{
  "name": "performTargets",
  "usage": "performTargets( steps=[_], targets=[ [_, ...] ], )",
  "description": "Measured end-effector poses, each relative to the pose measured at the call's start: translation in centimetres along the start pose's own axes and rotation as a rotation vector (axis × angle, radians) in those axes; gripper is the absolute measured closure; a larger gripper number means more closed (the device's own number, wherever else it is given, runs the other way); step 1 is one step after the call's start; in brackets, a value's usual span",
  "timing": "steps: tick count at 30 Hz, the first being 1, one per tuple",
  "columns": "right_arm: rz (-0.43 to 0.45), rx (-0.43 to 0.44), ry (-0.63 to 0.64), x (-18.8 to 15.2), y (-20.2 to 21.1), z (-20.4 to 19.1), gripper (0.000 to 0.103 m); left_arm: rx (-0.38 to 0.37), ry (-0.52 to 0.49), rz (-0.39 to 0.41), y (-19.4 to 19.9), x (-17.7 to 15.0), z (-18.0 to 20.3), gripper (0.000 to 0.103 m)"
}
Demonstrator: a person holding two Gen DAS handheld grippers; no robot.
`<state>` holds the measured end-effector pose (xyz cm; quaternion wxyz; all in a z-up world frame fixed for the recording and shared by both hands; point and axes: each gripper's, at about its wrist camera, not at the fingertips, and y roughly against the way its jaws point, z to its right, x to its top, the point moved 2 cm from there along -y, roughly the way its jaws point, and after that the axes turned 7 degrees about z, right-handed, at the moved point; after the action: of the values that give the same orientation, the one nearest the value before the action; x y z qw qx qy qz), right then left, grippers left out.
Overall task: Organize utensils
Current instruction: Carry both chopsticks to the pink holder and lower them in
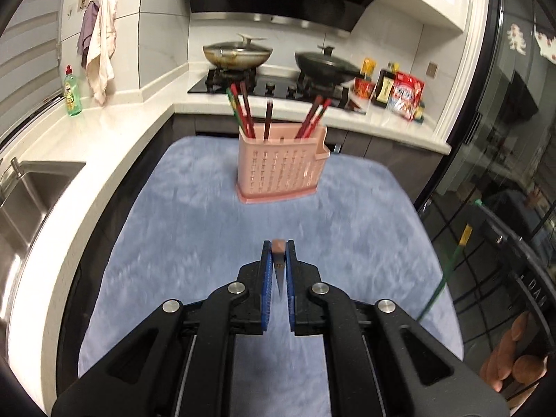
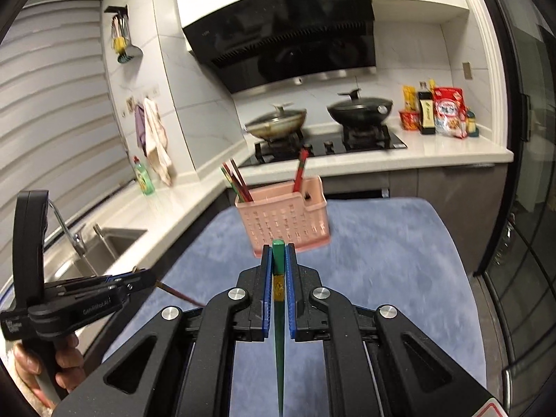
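Mid-carry: left gripper (image 1: 278, 257) clamps a brown chopstick (image 1: 278, 247), right gripper (image 2: 278, 257) a green chopstick (image 2: 279, 299). Next likely aiming both tips into the pink holder (image 1: 281, 163) ahead on the blue mat (image 1: 194, 229).

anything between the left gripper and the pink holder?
Nothing: bare blue mat between left gripper and pink holder, seen in the left wrist view.

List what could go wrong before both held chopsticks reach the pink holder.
1. The left gripper pinches the brown chopstick near its blunt end; it could pivot or slip.
2. The right gripper holds the green chopstick with a long tail, which may snag the blue fleece mat.
3. The pink slotted plastic holder looks light; a nudge might tip it.
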<state>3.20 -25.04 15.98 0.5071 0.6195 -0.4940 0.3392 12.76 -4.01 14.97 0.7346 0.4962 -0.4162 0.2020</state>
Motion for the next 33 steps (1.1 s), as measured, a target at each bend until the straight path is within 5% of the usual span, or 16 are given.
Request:
performTargets(
  steps=[19,33],
  targets=[
    [0.137,0.068,0.002,11.6,-8.4,-0.5,0.096,-0.012,-0.057,0.223,-2.5,14.8,2.1,0.096],
    [0.210,0.063,0.023,17.8,-15.3,-1.0,0.096,0.020,-0.094,0.339,-5.9,22.6,3.9,0.096]
  ],
)
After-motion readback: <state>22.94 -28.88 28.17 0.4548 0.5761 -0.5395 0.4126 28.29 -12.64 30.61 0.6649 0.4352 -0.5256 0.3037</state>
